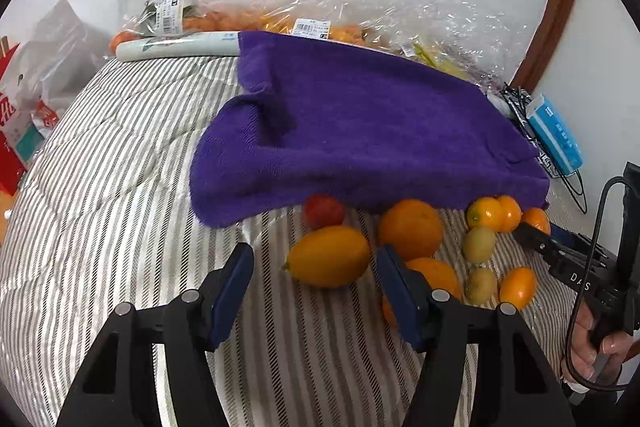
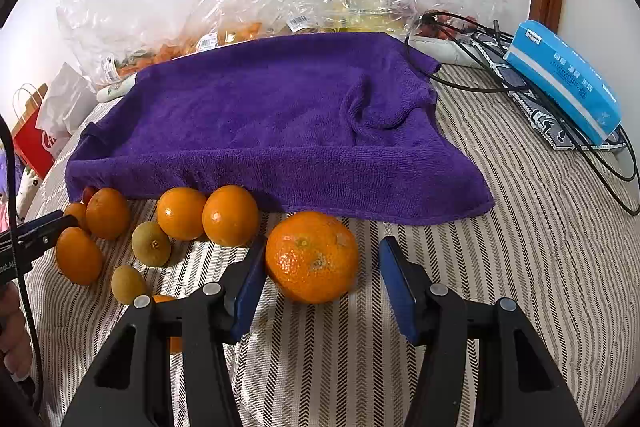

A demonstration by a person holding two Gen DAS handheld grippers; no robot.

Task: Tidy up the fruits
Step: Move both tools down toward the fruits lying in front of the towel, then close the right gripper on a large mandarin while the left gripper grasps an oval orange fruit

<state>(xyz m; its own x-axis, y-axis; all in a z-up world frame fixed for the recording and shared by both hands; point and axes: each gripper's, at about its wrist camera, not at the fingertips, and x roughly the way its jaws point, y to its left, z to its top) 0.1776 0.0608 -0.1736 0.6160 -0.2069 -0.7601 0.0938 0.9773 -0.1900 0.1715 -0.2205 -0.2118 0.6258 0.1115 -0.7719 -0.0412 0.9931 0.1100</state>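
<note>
Start on the left. Your left gripper (image 1: 314, 269) has its jaws apart, and nothing is pinched yet. The oval yellow-orange fruit (image 1: 329, 255) sits just past the tips, in line with the gap between them. No pad touches it. I think this is the one you are going for. Push forward a bit so the blue pads (image 1: 234, 291) sit on both sides of its fat middle, then squeeze softly. It looks smooth and round, so it may roll off if you pinch near its end.

Just behind it a small red fruit (image 1: 323, 209) peeks out from under the purple towel (image 1: 360, 131). Next to it, on the right, is a round orange (image 1: 411, 229). Keep your right pad from bumping that one.

Next come the little green fruits (image 1: 479, 245) and more small orange ones, all loose on the striped cover (image 1: 120, 187).

Now your right gripper (image 2: 322, 269). Its jaws are apart too. The big bumpy orange (image 2: 313, 256) sits between them. The left pad is right against it or nearly so, and the right pad is clear of it, so it is not gripped. Center the fruit before you close.

On the far right lies a blue tissue pack (image 2: 564, 81).
</note>
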